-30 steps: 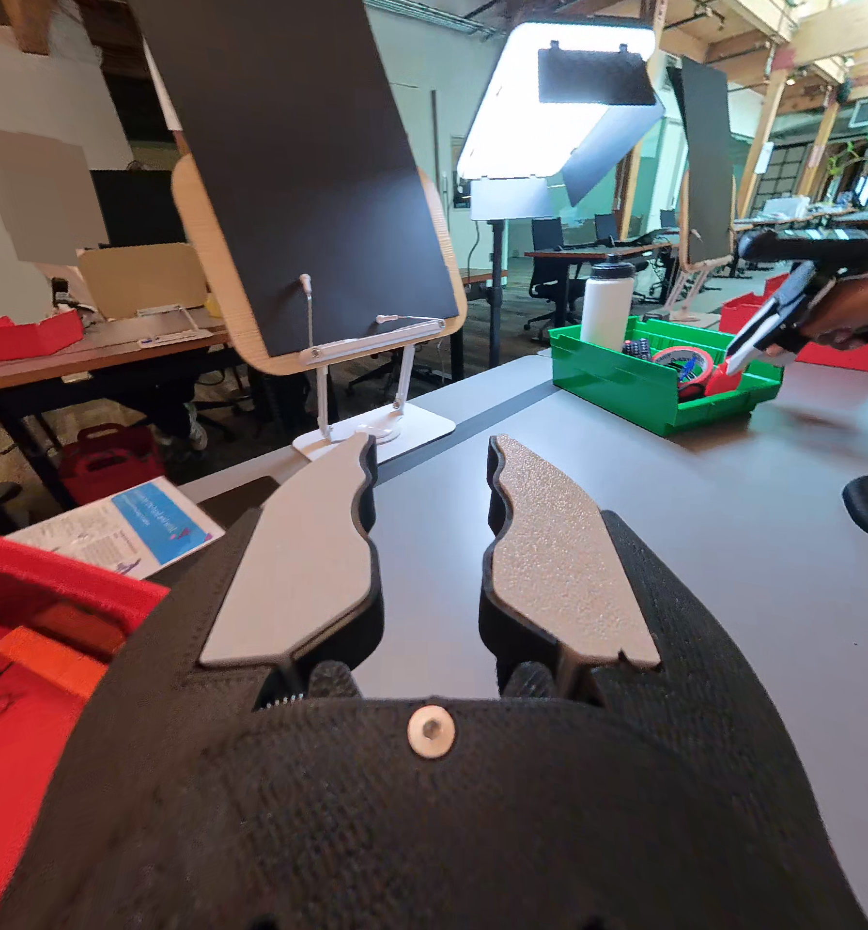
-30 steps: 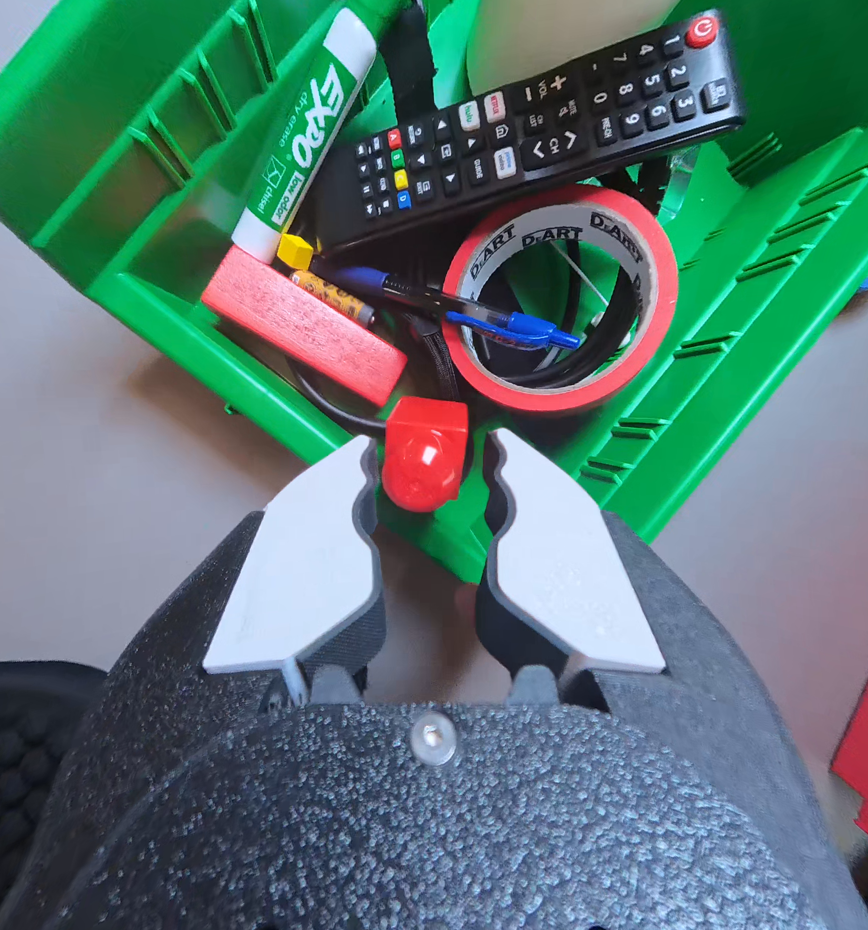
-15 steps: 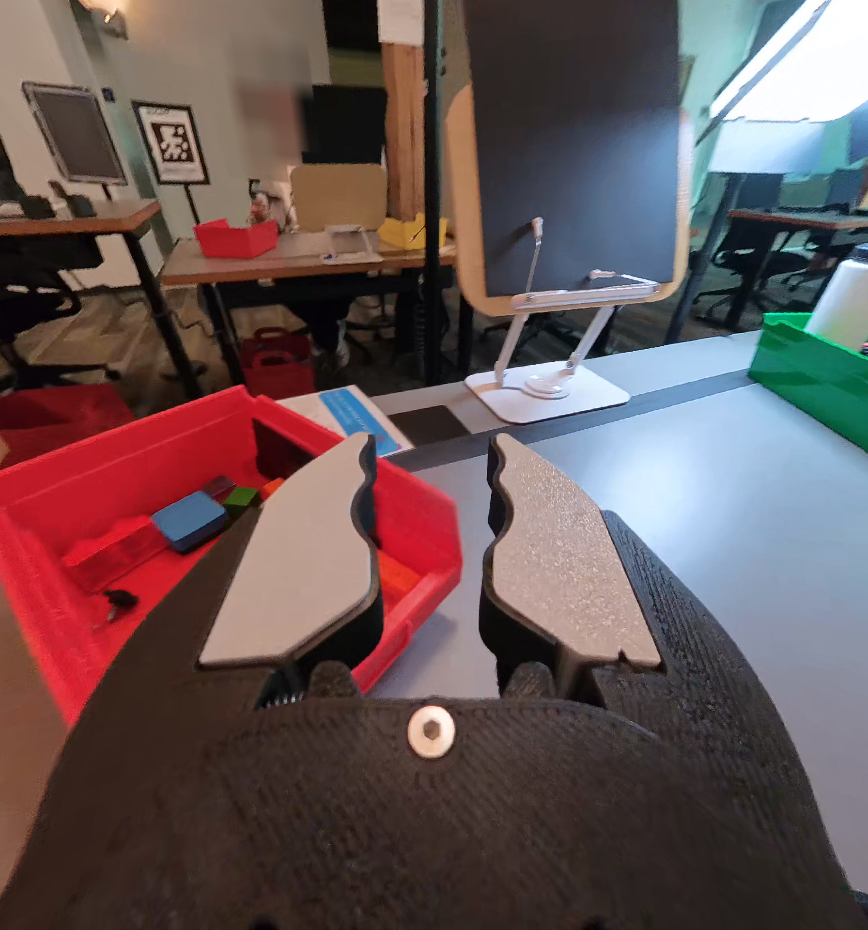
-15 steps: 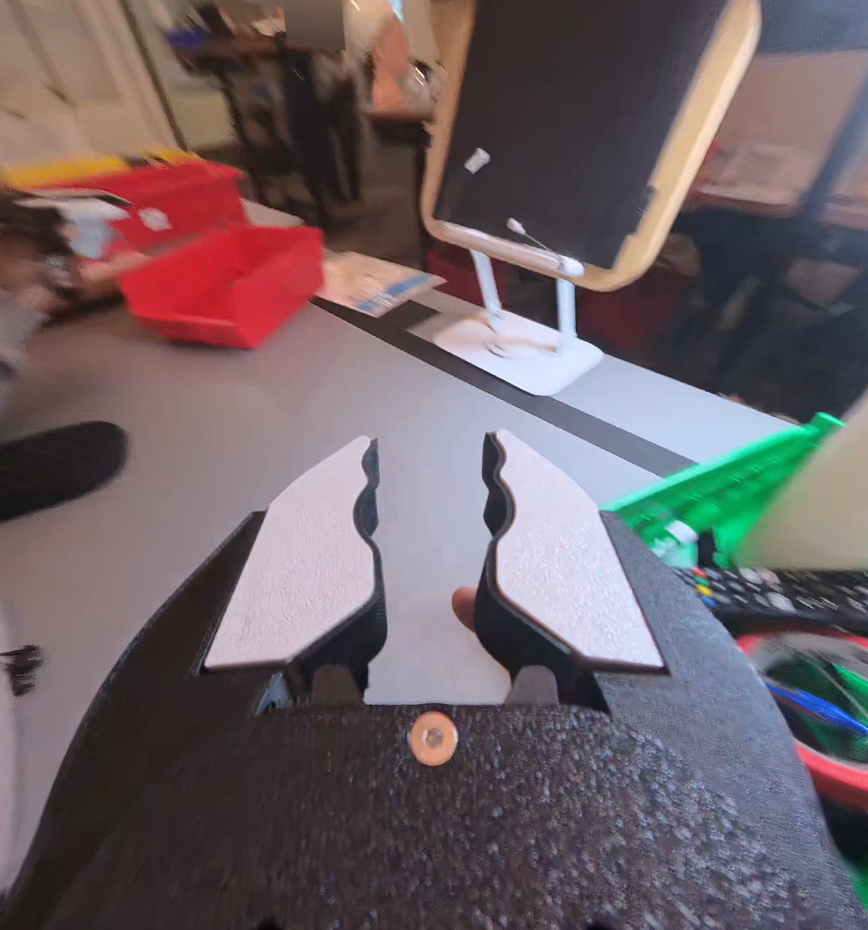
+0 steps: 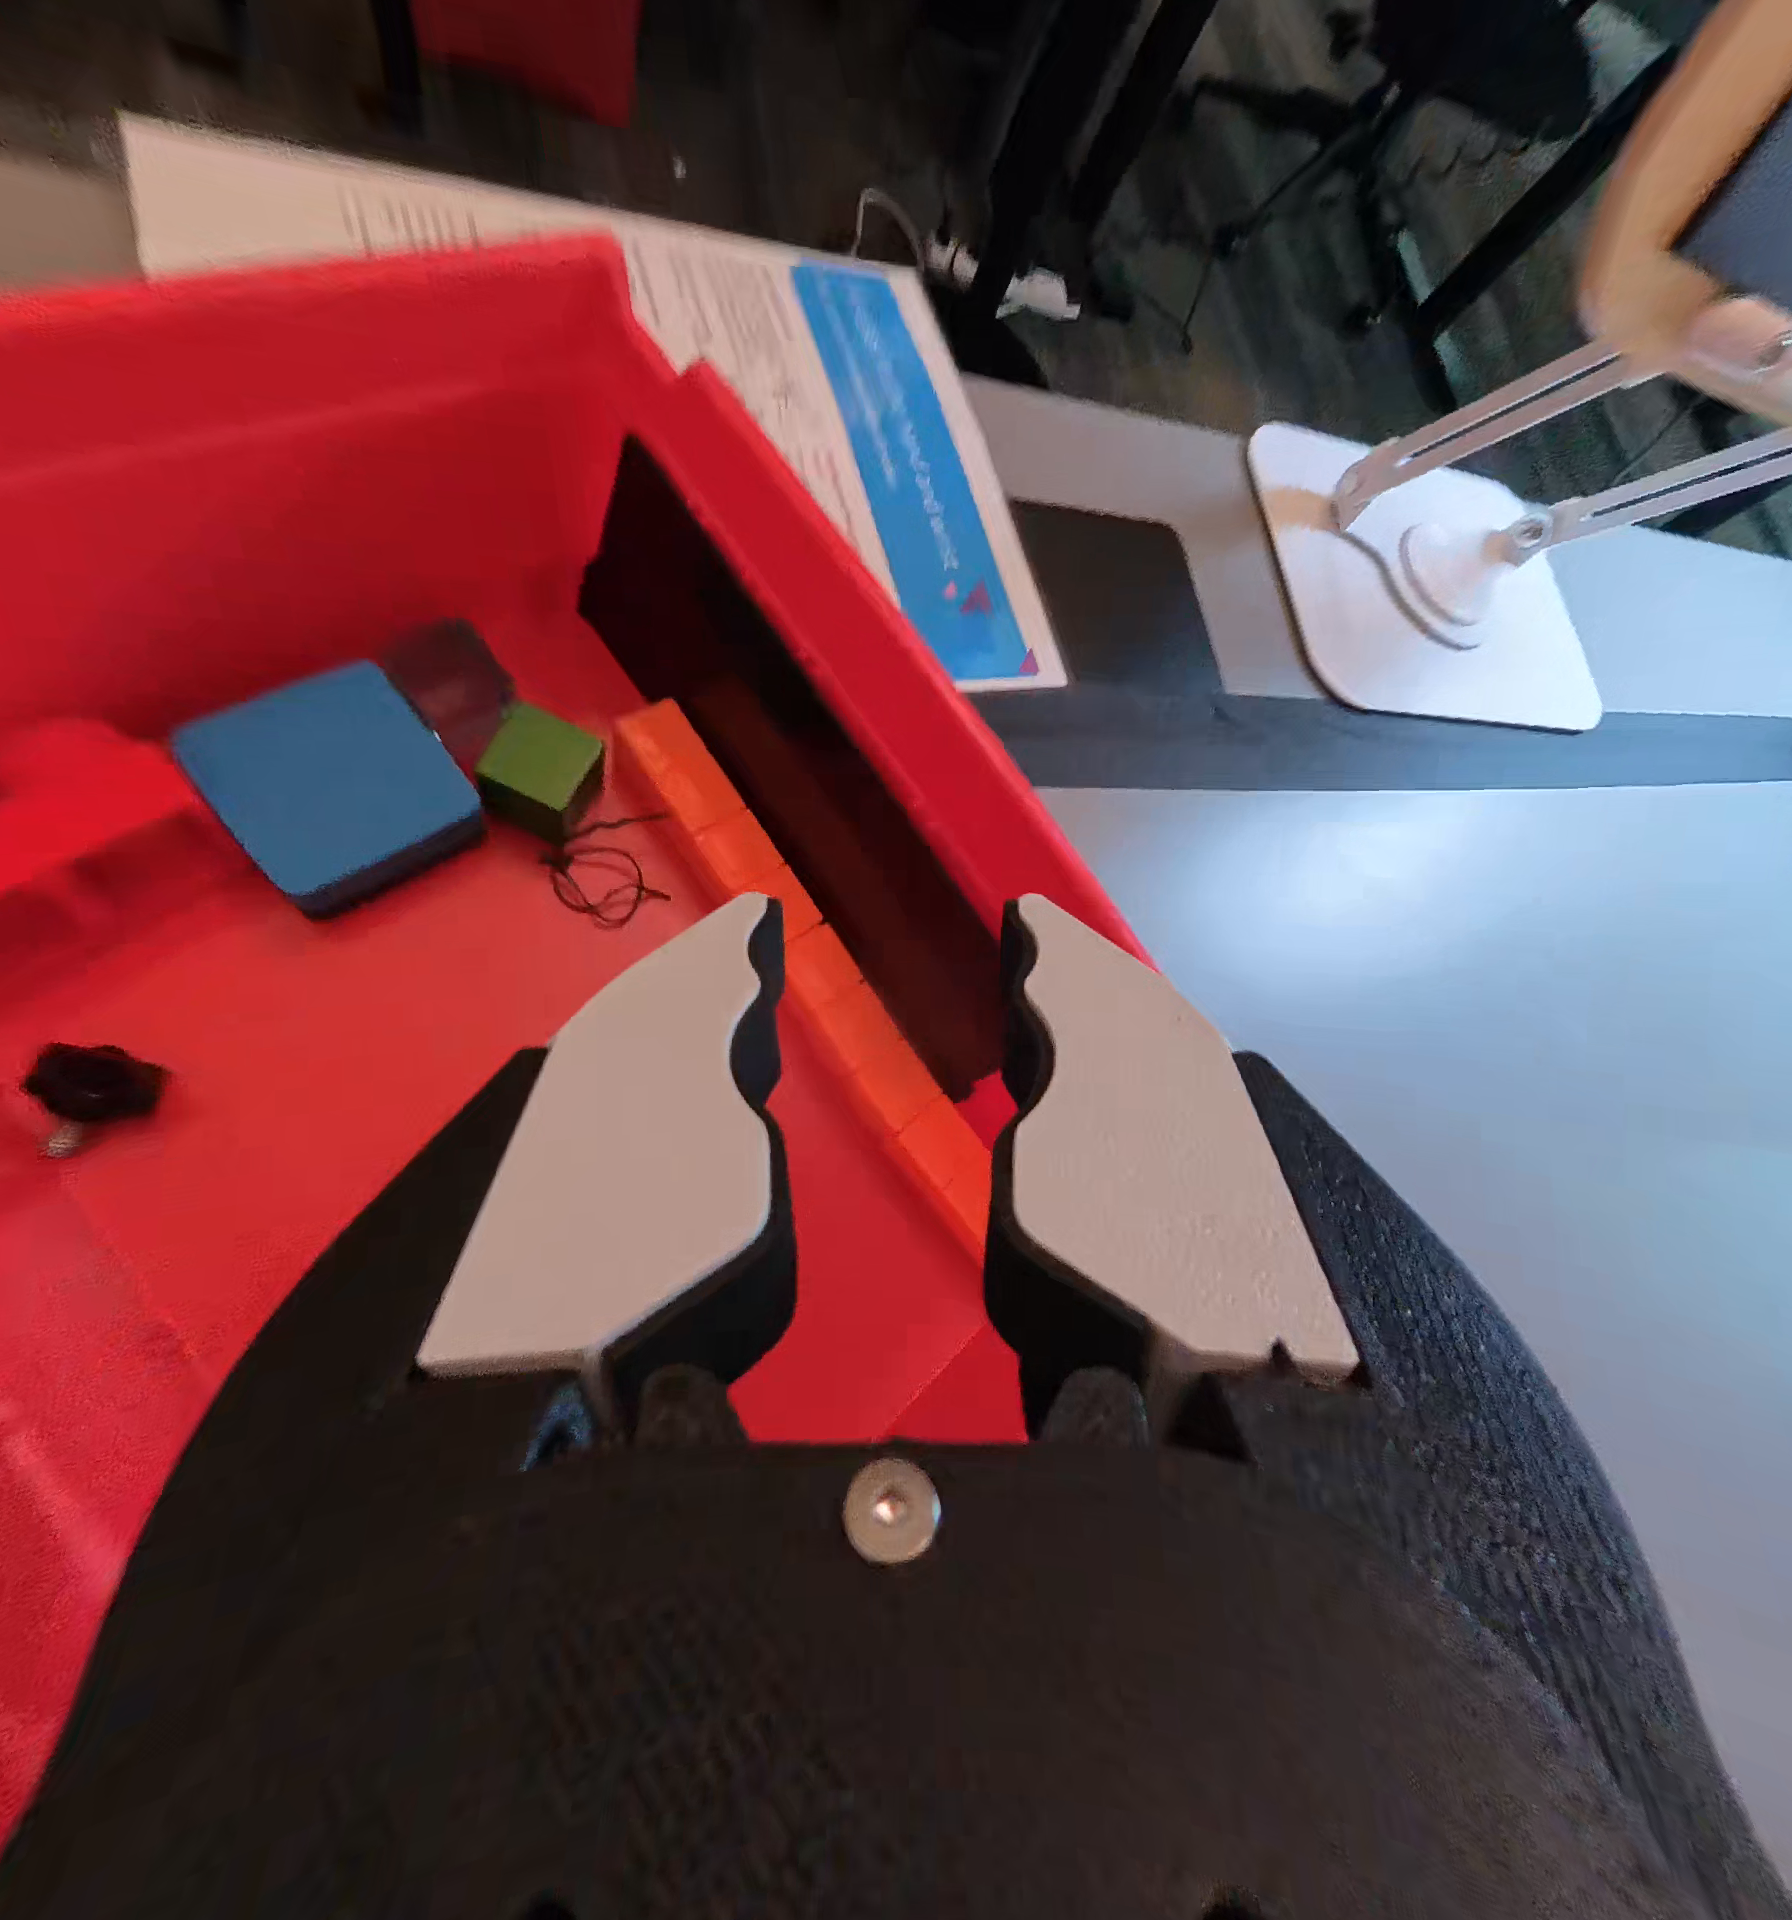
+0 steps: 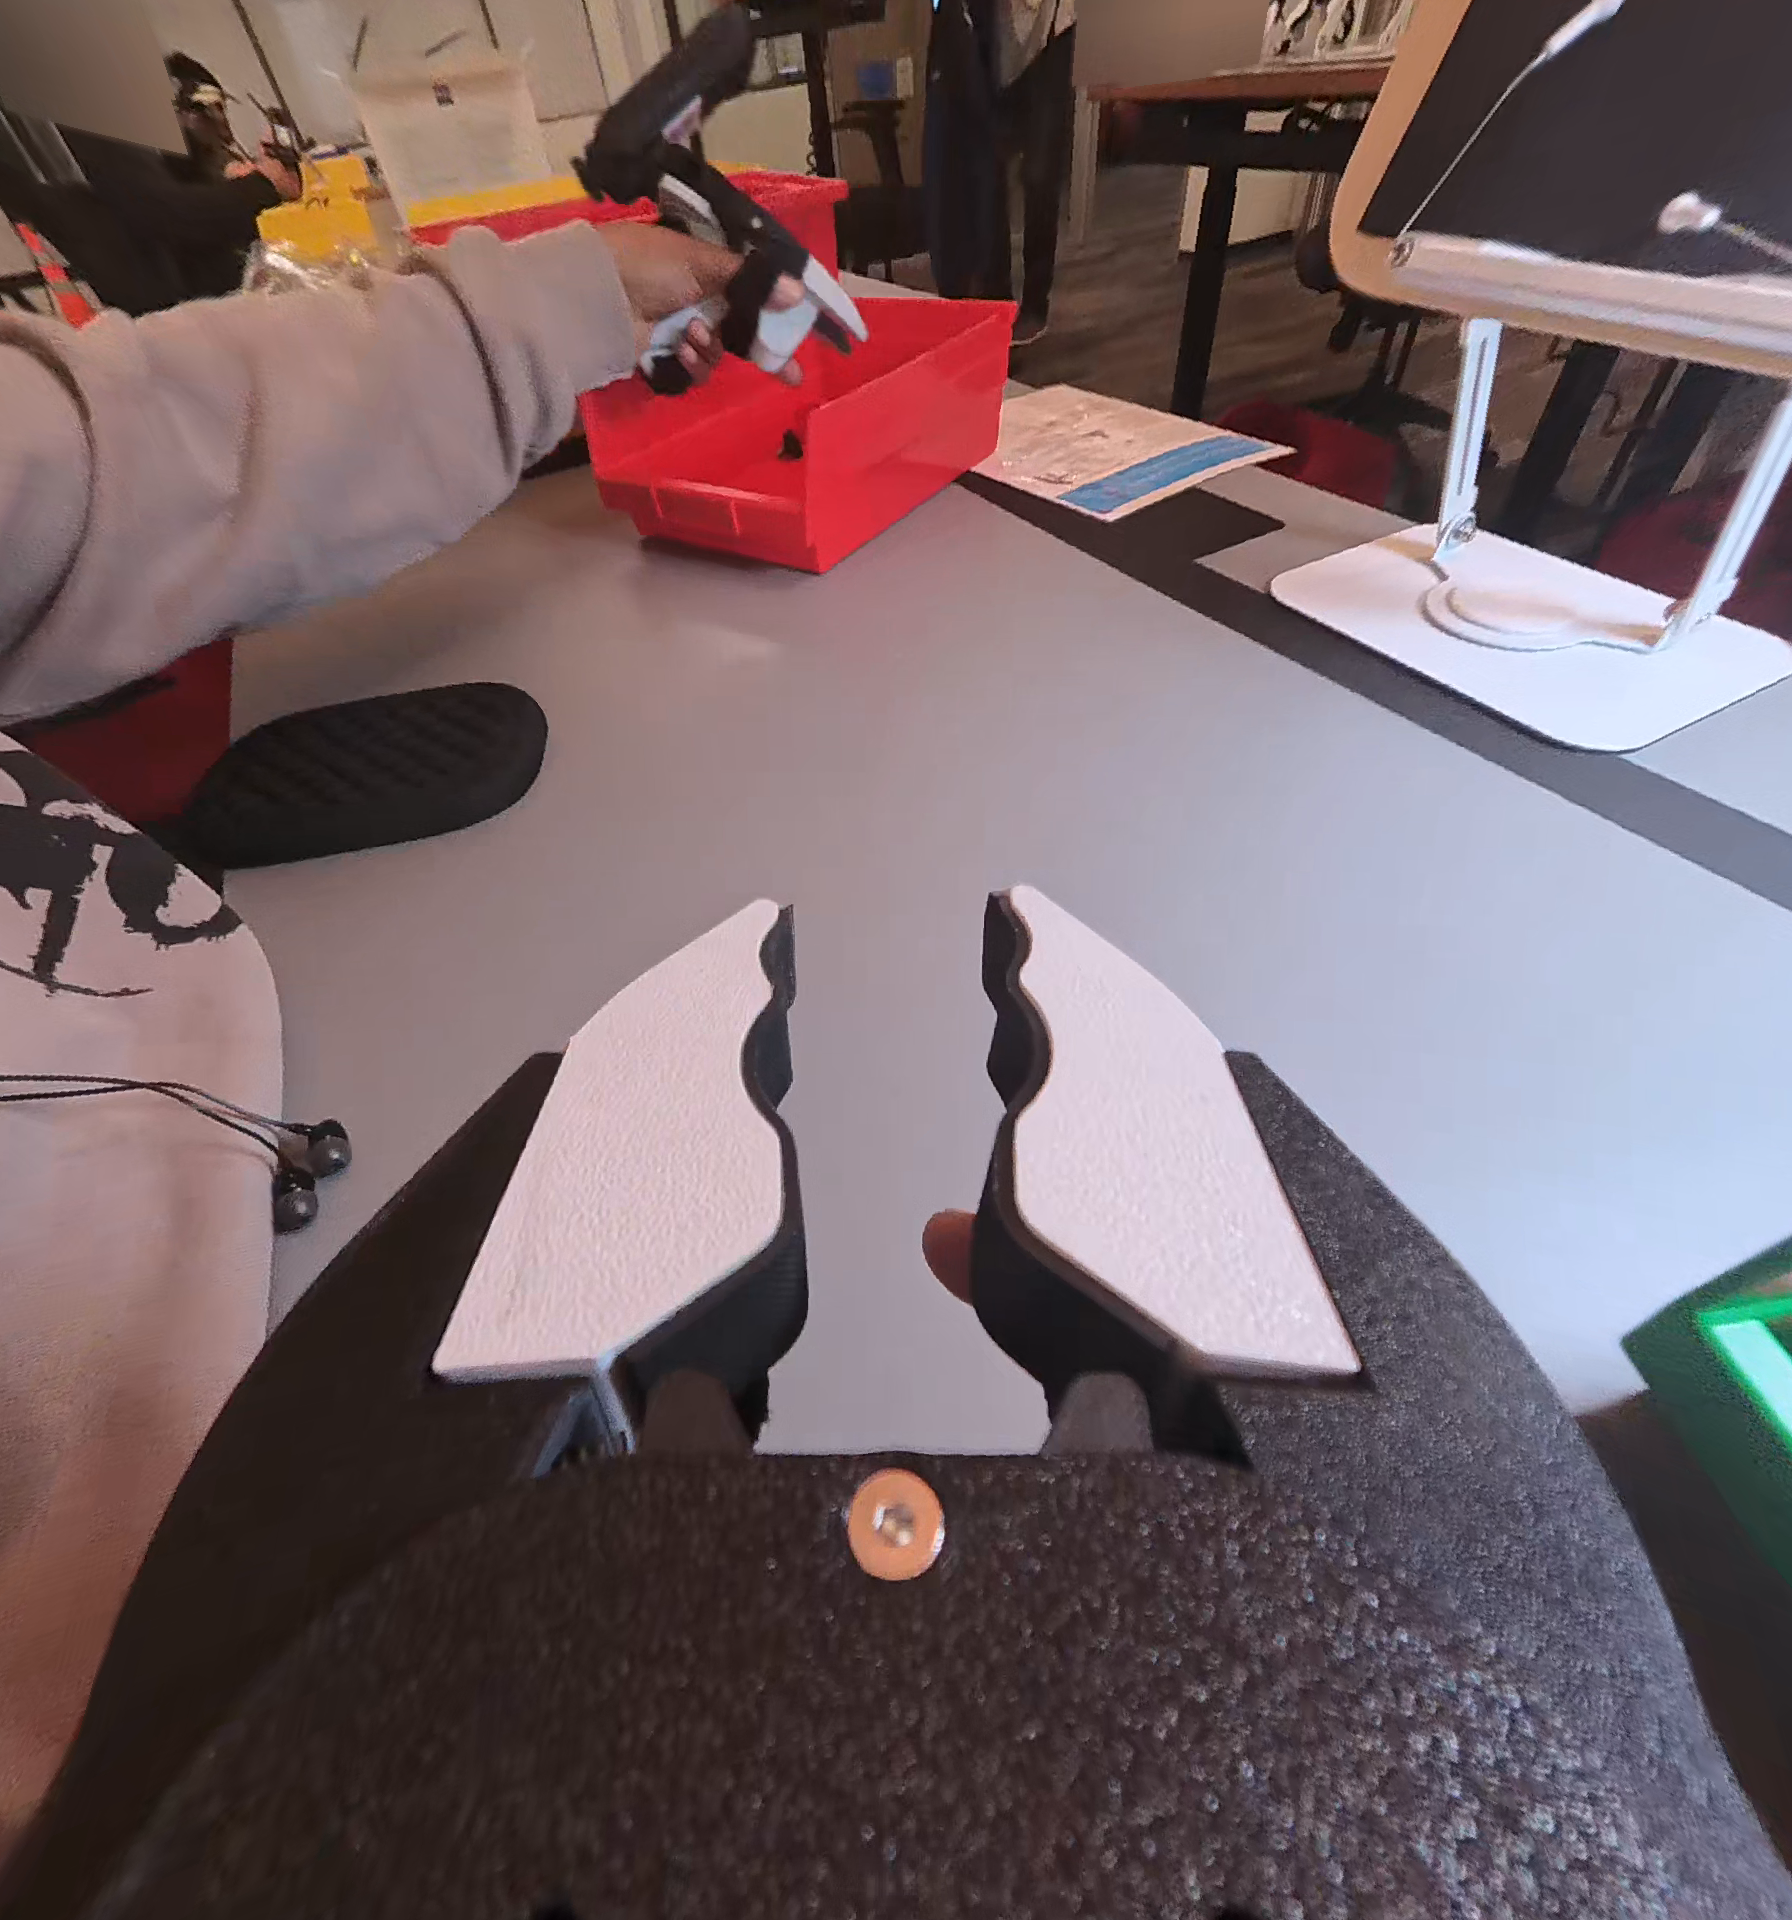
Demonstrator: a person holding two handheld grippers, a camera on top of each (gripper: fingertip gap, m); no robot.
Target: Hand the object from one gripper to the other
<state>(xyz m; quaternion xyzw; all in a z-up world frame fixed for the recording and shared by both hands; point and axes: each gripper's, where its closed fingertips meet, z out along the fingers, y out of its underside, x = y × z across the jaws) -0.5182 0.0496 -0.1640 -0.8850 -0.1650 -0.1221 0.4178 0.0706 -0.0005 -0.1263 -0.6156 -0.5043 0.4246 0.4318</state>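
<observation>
Your left gripper [image 5: 887, 961] is now tilting down over the red bin [image 5: 248, 416], jaws parted and empty — the orange bar [image 5: 819, 987] is lying lengthwise just beyond them; your right gripper [image 6: 887, 961], also parted and empty, is waiting well apart above the tabletop [image 6: 1287, 935].

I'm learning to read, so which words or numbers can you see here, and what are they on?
The paper sheet with a blue band beside the red bin: print blurred, unreadable.
The sweatshirt: black print, cut off, unreadable.
The white poster far behind: too small to read.
The left tongs and right tongs: no writing.
So nothing can be quoted.
</observation>
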